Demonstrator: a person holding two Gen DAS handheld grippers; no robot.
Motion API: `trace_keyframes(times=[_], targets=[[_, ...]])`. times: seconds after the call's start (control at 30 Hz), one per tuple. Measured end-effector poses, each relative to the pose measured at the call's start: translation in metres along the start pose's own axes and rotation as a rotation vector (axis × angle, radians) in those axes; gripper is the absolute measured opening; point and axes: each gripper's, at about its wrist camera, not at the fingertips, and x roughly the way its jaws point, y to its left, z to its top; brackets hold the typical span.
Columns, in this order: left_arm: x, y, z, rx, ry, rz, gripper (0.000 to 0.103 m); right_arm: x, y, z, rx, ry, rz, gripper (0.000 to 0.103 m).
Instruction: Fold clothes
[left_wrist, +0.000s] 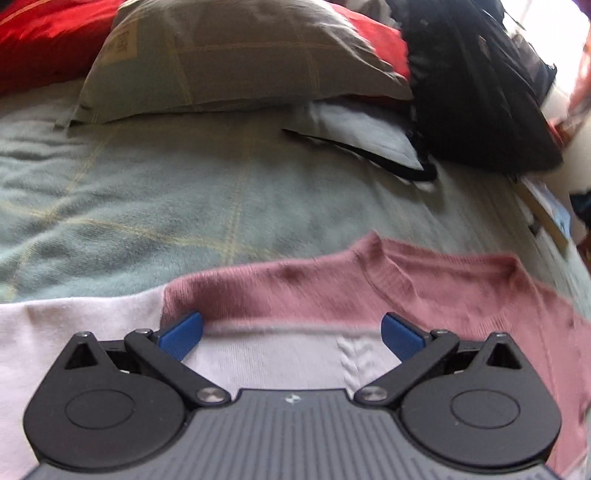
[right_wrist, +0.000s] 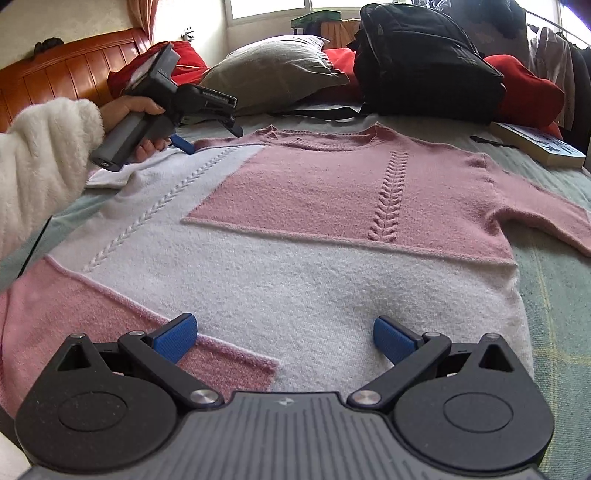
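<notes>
The jaws of the left gripper (left_wrist: 291, 338) are spread wide in the left wrist view, blue pads (left_wrist: 181, 334) well apart and pinching nothing. They hang just over the shoulder of a pink and white knitted sweater (left_wrist: 332, 291), which lies flat on the bed (left_wrist: 147, 199); whether the pads touch the knit cannot be told. The sweater's neckline sits just ahead and to the right of the jaws. Further up the green checked bedcover lies a grey-green pillow (left_wrist: 221, 59), with red bedding (left_wrist: 44, 37) behind it. A black backpack (left_wrist: 476, 85) stands at the upper right, its strap trailing across the cover toward the middle, and the picture is a little blurred.

In the right wrist view the jaws of the right gripper (right_wrist: 285, 338) are likewise spread wide and empty, poised above the lower hem of the sweater (right_wrist: 295, 266), at the seam where a pink patch meets the white. The garment is laid out front up, one pink sleeve stretching off to the right, a cable pattern running down the pink chest panel. At the upper left a hand (right_wrist: 129, 110) in a fluffy white sleeve (right_wrist: 44, 155) holds the left gripper (right_wrist: 207, 136) by its grey handle, tips down at the sweater's far shoulder. Beyond the collar are the pillow (right_wrist: 273, 74) and the backpack (right_wrist: 424, 62), both clear of the garment. A book (right_wrist: 535, 144) rests on the bed near the right sleeve. A wooden headboard (right_wrist: 66, 70) rises at the upper left
</notes>
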Motion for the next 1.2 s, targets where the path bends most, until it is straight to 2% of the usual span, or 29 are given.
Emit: trace_keyframes(times=[0.13, 0.23, 0.43, 0.63, 0.8, 0.9, 1.03, 1.2], targets=[[-0.040, -0.012, -0.016, 0.079, 0.001, -0.015, 0.102, 0.000, 0.000, 0.000, -0.002, 0.002, -0.009, 0.103], [-0.073, -0.021, -0.040, 0.146, 0.015, -0.041, 0.102, 0.002, 0.004, -0.004, -0.028, -0.009, -0.025, 0.103], [-0.128, -0.047, -0.116, 0.263, 0.052, -0.081, 0.102, -0.003, 0.009, -0.007, -0.028, -0.008, -0.055, 0.103], [-0.157, -0.063, -0.190, 0.362, 0.077, -0.123, 0.102, -0.017, 0.015, -0.012, -0.002, 0.002, -0.091, 0.103], [-0.165, -0.053, -0.231, 0.312, 0.135, -0.177, 0.102, -0.024, 0.020, -0.017, 0.012, 0.010, -0.096, 0.103], [-0.175, -0.044, -0.259, 0.305, 0.121, -0.185, 0.102, -0.027, 0.022, -0.022, 0.015, 0.008, -0.100, 0.103], [-0.199, -0.041, -0.291, 0.318, 0.113, -0.155, 0.102, -0.030, 0.024, -0.030, -0.002, 0.006, -0.103, 0.103], [-0.216, -0.053, -0.309, 0.367, 0.126, -0.152, 0.102, -0.031, 0.025, -0.034, -0.008, 0.001, -0.110, 0.103]])
